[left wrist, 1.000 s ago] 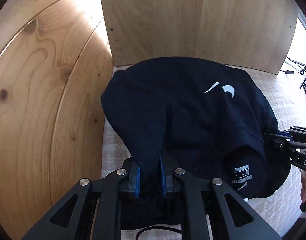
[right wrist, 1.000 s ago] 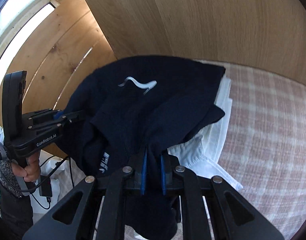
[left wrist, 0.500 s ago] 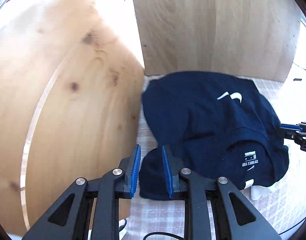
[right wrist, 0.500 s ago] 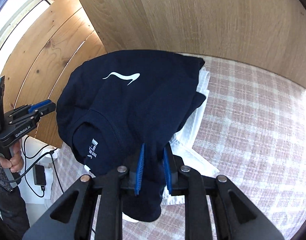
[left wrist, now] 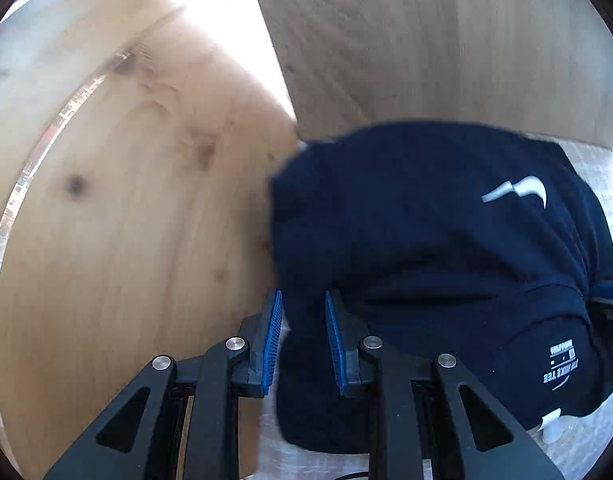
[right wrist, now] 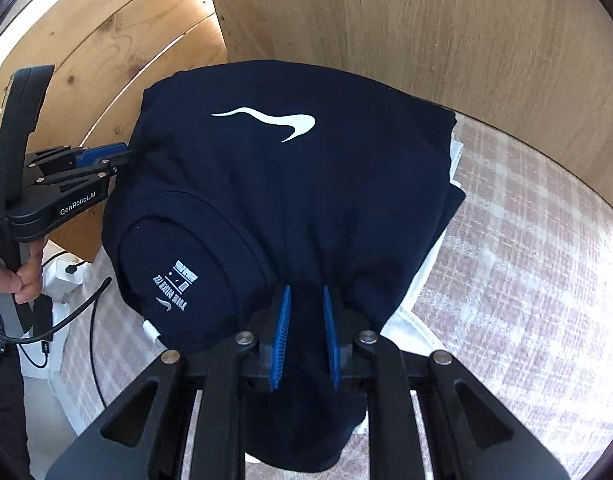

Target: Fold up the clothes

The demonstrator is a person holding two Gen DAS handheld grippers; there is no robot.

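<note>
A navy T-shirt (left wrist: 426,220) with a white swoosh lies folded on the checked cloth, collar label facing up. My left gripper (left wrist: 302,296) stands at the shirt's near left corner. Its jaws are opening, the blue pads are apart, and the cloth lies between them without being pressed. In the right wrist view the shirt (right wrist: 306,200) gathers toward my right gripper (right wrist: 306,290), which is shut on a bunched fold of its near edge. The left gripper (right wrist: 124,154) shows there at the shirt's left side, held by a person's hand (right wrist: 26,276).
A white garment (right wrist: 410,320) lies under the shirt and sticks out on its right. Wooden panels (right wrist: 426,20) close in the back and left. The checked cloth (right wrist: 526,260) spreads to the right. A white charger and black cables (right wrist: 62,280) lie at the left.
The left gripper has let go of the shirt and its pads have spread apart. The shirt has dropped flat onto the white garment. The right gripper still holds its fold.
</note>
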